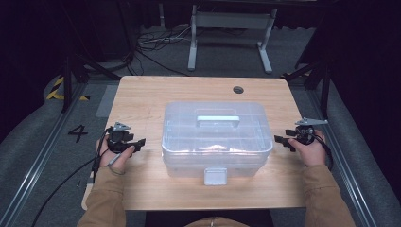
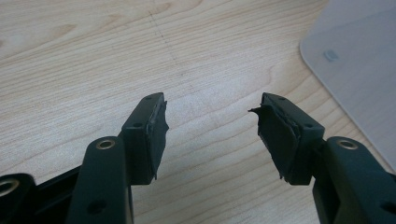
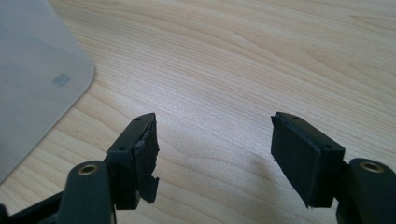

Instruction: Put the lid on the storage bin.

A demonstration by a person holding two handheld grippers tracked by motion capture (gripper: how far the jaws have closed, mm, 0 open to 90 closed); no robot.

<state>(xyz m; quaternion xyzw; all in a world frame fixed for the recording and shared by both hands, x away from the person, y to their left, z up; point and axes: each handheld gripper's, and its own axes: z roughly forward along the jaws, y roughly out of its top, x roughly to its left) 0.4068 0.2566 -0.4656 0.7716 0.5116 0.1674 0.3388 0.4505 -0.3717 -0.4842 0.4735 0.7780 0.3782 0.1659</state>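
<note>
**Grippers flanking the closed box**

I hold the left gripper [image 1: 140, 142] at nine o'clock and the right gripper [image 1: 279, 140] at three o'clock of the clear storage box [image 1: 216, 137], both wide open, empty. Risk: uneven squeezing could skid the box across the table [image 1: 142, 94].

boxes: 1 clear plastic box [image 1: 216, 137] | claws: 2, left claw [image 1: 138, 143], right claw [image 1: 280, 140] | tables: 1 wooden table [image 1: 142, 97]

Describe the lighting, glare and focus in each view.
High view: the wooden table is brightly lit, surroundings dark, the clear plastic box hazy. Left gripper view: soft sheen on the wood between the open jaws. Right gripper view: jaw shadows on the wood, box corner blurred.
</note>
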